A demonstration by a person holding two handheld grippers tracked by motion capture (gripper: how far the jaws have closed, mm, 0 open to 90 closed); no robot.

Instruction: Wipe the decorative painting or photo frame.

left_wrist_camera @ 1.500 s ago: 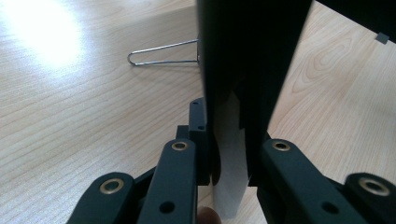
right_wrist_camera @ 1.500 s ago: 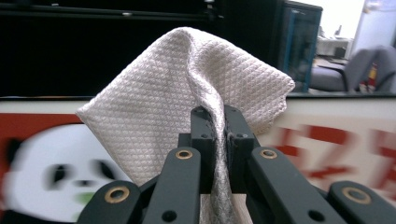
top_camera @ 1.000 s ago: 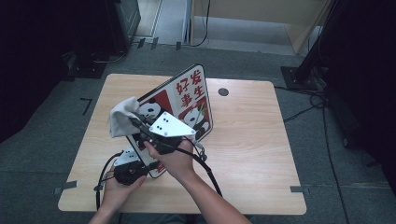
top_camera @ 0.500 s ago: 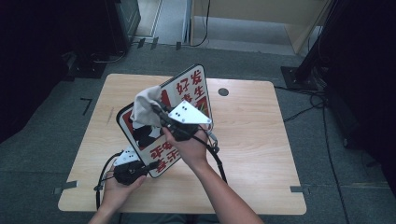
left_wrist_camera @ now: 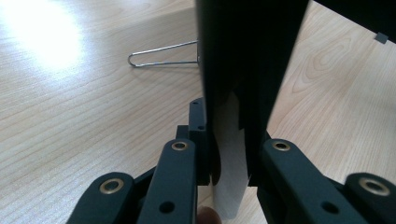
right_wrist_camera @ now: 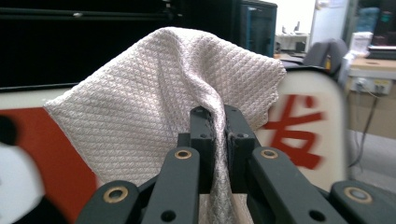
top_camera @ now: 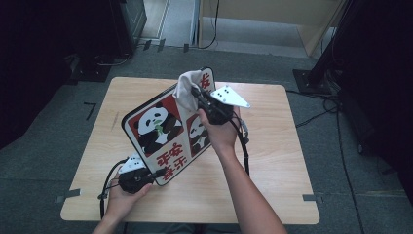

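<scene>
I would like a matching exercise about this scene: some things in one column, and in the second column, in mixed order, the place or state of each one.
Things:
1. cloth
2. panda sign
3. wire stand
4. table

Places or states:
A. lies flat on the wood behind the board
B. pinched in the right gripper, against the top of the board
C. carries everything; light wood
D. held tilted up by its lower edge in the left gripper

Pairs: 1-B, 2-D, 3-A, 4-C
</scene>
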